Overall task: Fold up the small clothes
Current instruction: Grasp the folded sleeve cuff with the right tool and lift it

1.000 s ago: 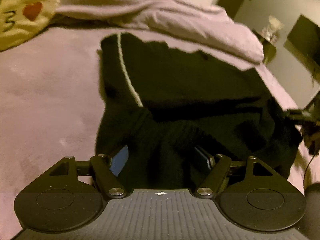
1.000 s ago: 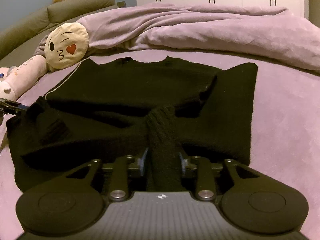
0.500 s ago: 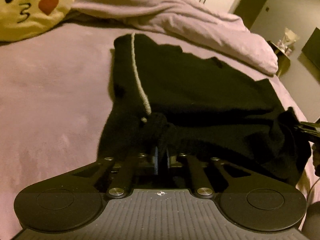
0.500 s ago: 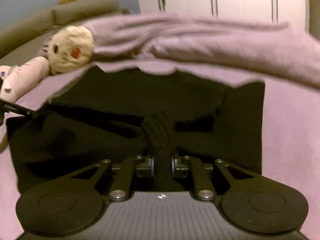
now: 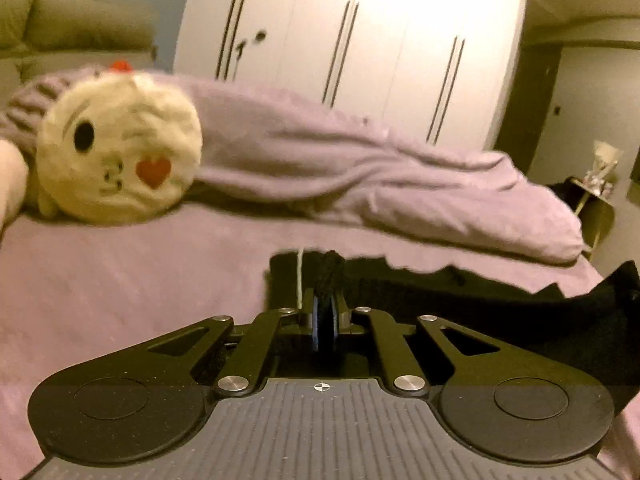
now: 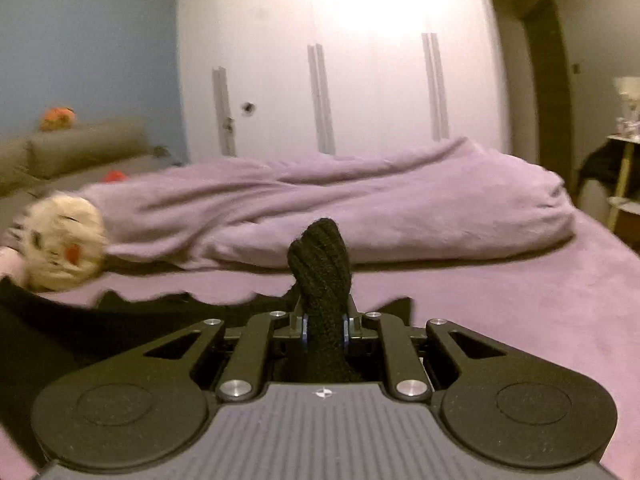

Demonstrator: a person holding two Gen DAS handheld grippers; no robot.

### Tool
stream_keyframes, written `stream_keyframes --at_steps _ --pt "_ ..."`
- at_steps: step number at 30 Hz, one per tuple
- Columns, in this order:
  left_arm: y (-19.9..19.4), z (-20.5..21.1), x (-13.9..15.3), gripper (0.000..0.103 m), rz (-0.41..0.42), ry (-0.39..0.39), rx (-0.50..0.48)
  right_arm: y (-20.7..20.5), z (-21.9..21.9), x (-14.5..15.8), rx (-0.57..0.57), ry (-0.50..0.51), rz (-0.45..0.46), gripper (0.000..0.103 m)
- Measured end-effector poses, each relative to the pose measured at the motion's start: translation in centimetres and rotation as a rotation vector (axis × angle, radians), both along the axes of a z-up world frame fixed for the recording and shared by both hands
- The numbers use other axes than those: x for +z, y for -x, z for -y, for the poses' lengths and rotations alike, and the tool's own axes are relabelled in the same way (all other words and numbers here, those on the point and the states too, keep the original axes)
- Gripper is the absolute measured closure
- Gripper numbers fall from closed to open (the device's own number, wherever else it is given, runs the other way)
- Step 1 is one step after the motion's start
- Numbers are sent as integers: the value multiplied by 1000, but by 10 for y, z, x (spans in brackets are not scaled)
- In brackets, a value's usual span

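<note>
The black knitted sweater [image 6: 320, 280] lies on the purple bed [image 6: 500, 300], its near edge clamped in the left tool [image 5: 326, 320] and right tool [image 6: 324, 326]. Both corners should be lifted evenly and laid far.

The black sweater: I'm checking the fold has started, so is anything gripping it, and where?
Both tongs are shut on the black sweater, each pinching a bunched bit of its near edge.

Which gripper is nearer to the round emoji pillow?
Left. The left gripper holds the black sweater on the side of the emoji pillow; the right gripper holds its other end, farther away.
</note>
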State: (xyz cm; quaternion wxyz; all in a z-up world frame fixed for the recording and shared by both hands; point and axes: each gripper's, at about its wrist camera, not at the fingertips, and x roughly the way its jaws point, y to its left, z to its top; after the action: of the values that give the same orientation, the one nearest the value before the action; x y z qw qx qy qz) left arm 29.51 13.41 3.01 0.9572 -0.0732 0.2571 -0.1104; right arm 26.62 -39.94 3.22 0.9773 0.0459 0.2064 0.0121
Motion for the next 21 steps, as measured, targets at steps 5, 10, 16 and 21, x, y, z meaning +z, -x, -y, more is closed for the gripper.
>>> stream_keyframes --at_steps 5,10,16,21 --pt "-21 10 -42 58 -127 -52 28 -24 0 -46 11 12 -204 80" --pt "-24 -8 -70 43 -232 1 1 -17 12 -51 58 -62 -207 70" --pt "-45 -11 -74 28 -285 43 28 -23 -1 -50 113 -57 -224 69" --pt "-48 -22 -77 20 -309 50 84 -18 -10 -47 140 -22 -214 69"
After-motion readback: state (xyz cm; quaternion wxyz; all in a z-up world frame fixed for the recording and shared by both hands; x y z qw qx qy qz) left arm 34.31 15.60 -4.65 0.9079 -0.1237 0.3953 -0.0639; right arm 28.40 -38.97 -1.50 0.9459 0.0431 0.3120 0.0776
